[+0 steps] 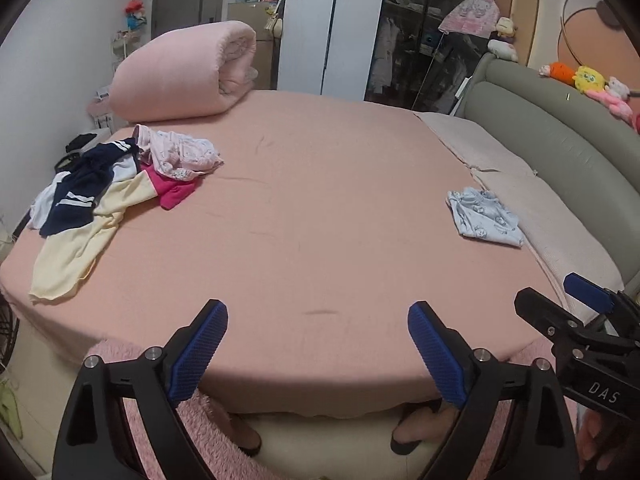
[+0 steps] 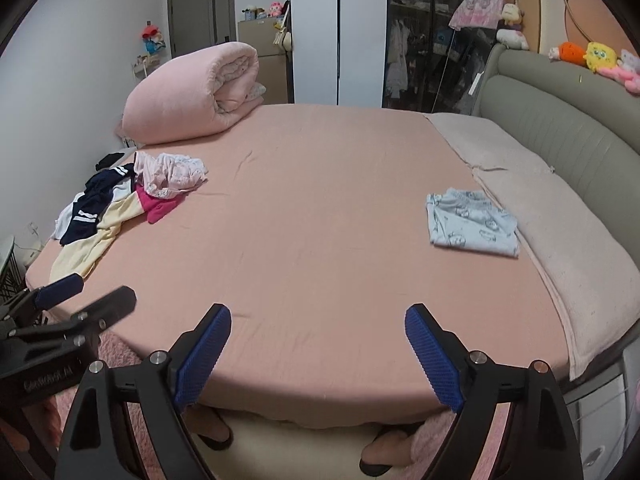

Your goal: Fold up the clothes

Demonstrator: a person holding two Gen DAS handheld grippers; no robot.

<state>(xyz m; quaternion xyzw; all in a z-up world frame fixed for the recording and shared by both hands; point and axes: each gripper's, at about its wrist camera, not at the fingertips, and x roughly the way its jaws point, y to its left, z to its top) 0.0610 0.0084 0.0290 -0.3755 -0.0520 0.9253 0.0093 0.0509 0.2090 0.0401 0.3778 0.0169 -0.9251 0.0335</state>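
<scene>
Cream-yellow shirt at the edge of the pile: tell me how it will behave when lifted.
The cream-yellow shirt lies limp and wrinkled, so it probably drapes floppily. The navy striped garment overlaps it, so that will likely drag along. It looks like thin cloth, probably light.

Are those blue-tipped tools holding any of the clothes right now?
No. The left tool and right tool are both open and empty above the pink bed sheet.

A home bedroom: a bed point(image 2: 340, 208), wardrobe point(image 2: 428, 32) and plush toys point(image 2: 596, 56) on the headboard point(image 2: 560, 136).
</scene>
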